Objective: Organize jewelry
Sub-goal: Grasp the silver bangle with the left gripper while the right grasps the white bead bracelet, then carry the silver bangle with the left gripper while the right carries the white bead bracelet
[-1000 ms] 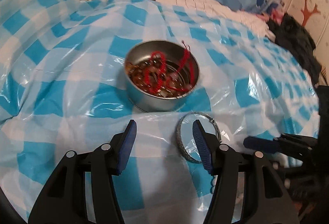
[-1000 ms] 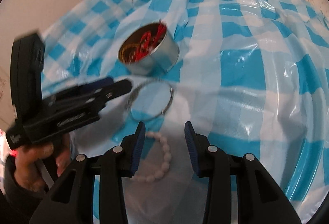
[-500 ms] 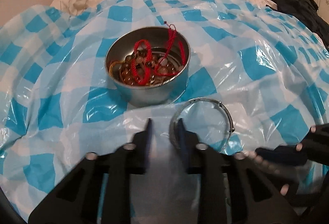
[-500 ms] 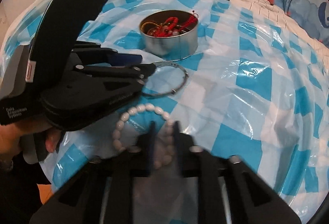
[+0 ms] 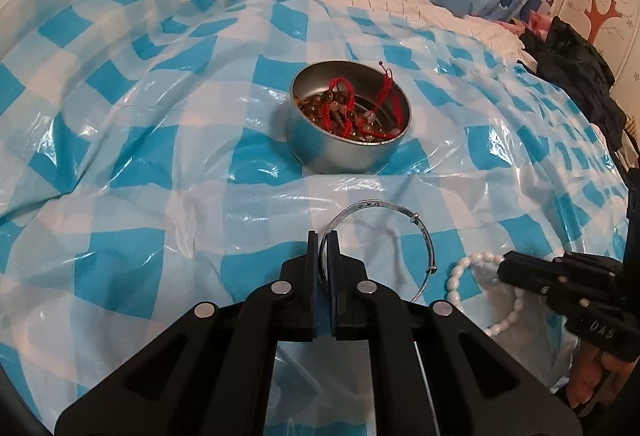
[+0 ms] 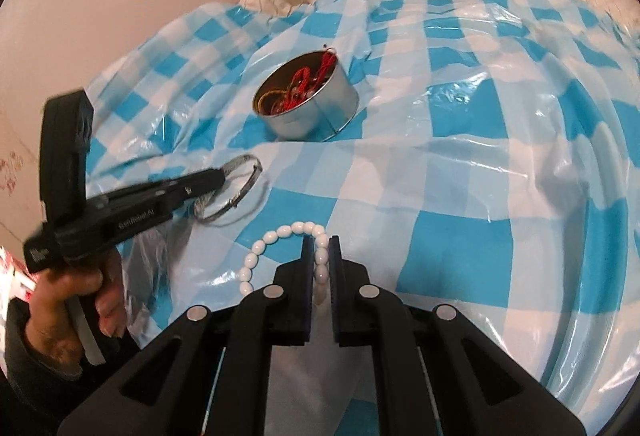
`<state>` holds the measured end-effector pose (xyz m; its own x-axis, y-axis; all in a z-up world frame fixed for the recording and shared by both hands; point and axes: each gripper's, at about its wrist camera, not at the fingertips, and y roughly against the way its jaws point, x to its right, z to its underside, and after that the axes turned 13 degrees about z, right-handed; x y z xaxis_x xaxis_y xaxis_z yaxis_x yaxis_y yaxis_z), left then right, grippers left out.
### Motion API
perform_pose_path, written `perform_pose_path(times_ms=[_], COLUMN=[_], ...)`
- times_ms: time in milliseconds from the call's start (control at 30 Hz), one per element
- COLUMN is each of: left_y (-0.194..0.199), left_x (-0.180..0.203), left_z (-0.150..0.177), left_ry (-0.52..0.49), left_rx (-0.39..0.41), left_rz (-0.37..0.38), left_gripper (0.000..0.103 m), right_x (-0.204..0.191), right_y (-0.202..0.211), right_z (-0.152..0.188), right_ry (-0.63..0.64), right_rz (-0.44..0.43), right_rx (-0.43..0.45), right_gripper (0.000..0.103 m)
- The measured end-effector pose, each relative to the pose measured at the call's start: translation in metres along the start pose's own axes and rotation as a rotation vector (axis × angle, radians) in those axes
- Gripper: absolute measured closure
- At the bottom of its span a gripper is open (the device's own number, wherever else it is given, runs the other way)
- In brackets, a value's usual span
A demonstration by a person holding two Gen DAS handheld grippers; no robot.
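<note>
- ur left hand-held gripper is clamped on the silver bangle
- right hand-held gripper pinches the white bead bracelet
- both lie just in front of the metal tin on the bed's checked sheet

Dim, warm indoor lighting. White glare patches across glossy checked plastic sheet. Heavy fisheye bending and black vignette at edges. Slight motion blur on left gripper in right view.
</note>
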<state>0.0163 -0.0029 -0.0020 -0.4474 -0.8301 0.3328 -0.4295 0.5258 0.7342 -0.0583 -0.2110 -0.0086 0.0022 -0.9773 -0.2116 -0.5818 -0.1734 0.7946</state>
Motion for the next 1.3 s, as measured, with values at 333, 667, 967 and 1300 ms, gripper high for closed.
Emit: perform_pose_path(times_ms=[333,667,967,1300], left_y=[-0.003,-0.013,-0.025,-0.008], left_x=[0.002,0.0,0.011,0.007], left_z=[-0.001,-0.001,0.005,-0.001], left_ry=[-0.008,0.015,-0.026,-0.003], left_rx=[0.001,-0.029,-0.029,0.025], left_rz=[0.002,0.017,0.005,0.052], left_gripper=[0.1,0.095,0.053,0.097], right_x=[0.006,0.008,0.006,-0.005], right_y=[-0.003,-0.014,-0.015,-0.01], right_z=[0.005,0.01,0.012,0.014], right_ry=[-0.032,-0.035,-0.02,0.046], right_rz=[-0.008,0.01,0.027,0.075], right_rx=[0.008,-0.008,-0.002,0.056], right_gripper=[0.095,0.095,0.095,0.095])
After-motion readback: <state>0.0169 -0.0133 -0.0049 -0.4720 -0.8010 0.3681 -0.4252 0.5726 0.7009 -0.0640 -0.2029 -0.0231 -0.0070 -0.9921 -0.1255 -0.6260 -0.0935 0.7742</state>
